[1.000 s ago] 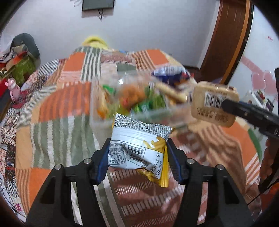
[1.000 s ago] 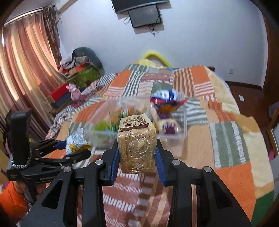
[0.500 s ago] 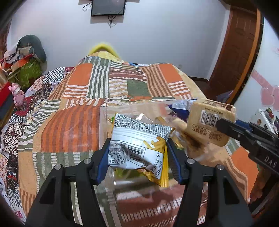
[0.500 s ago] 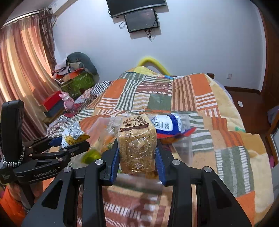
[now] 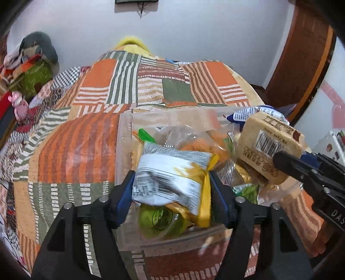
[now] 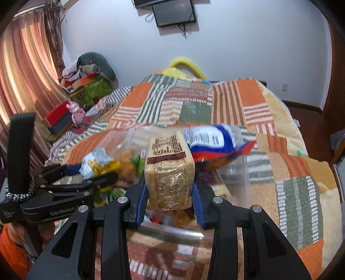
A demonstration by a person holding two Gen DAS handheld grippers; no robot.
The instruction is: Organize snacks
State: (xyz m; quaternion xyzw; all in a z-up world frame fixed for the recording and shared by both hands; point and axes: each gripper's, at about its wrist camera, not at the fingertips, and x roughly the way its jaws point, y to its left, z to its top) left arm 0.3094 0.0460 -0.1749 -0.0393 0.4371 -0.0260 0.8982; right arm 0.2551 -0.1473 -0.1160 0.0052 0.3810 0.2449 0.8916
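While both claws hang over the clear plastic bin (image 5: 125, 137), each is pinched on a packet. The left gripper (image 5: 171, 183) squeezes a white-and-yellow snack bag (image 5: 172, 172) across its middle, blue pads pressed into the film. It looks light, puffy and slippery; a grip at the crimped seam would likely crush less of what is inside. The right gripper (image 6: 170, 193) clamps a wrapped block of sliced bread (image 6: 169, 172) by its two flat sides — soft and easily dented, I judge, so the broad faces are the place to hold it, and gently.

Just under both packets the bin sits full: a green-lidded cup (image 5: 159, 217) nearest, orange-filled clear bags (image 5: 200, 148) in the middle, and a blue, white and red bag (image 6: 215, 140) riding on the far rim. Anything let go here will probably land on a heap, not on a flat floor.

The bin rests on a patchwork quilt (image 5: 86, 142) of orange, green and striped squares — a soft bed, so it may tip under a push. Farther left stand a pink toy (image 6: 75, 109) and piled boxes by the striped curtain (image 6: 23, 75); on the far white wall hangs a dark screen (image 6: 174, 13), and a brown door (image 5: 301, 60) stands at the right.
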